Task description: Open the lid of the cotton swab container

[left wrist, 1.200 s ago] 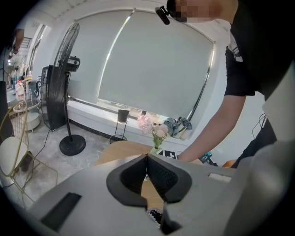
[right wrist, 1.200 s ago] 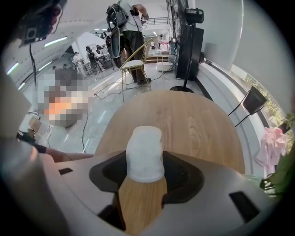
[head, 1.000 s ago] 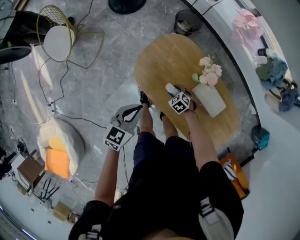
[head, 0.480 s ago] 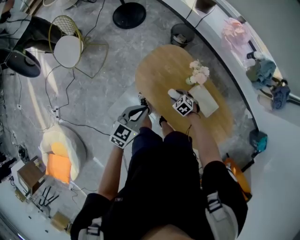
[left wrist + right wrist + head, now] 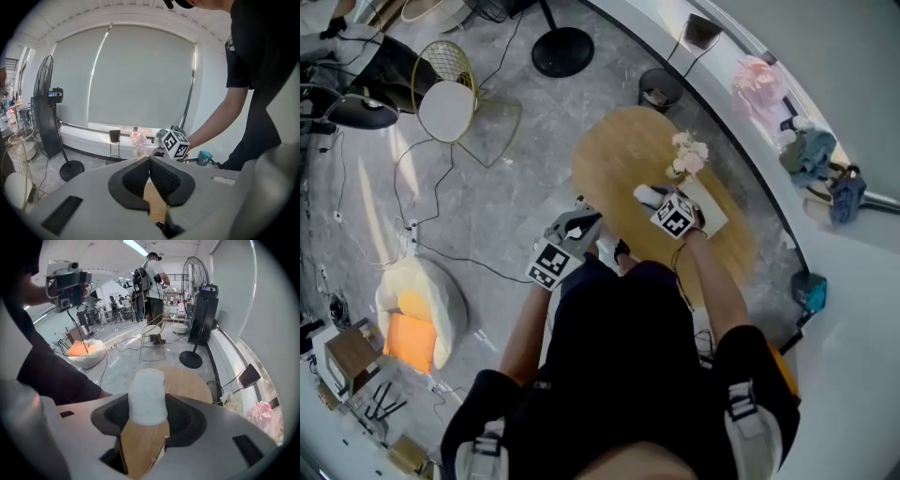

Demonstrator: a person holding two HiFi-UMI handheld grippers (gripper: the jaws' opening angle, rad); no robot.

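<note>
The right gripper view shows the right hand-held gripper (image 5: 149, 414) pinching the frosted container (image 5: 147, 390), low in the centre of the frame. In the head view that container is only a pale blob over the wooden surface (image 5: 619, 150), right of centre. Only the left gripper view shows the left hand-held gripper (image 5: 149, 165) pressed together with nothing in it.

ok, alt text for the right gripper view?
The right claw grips a white frosted container upright between its jaws, above an oval wooden table. Beyond: a wire chair, a standing fan and people at work.
</note>
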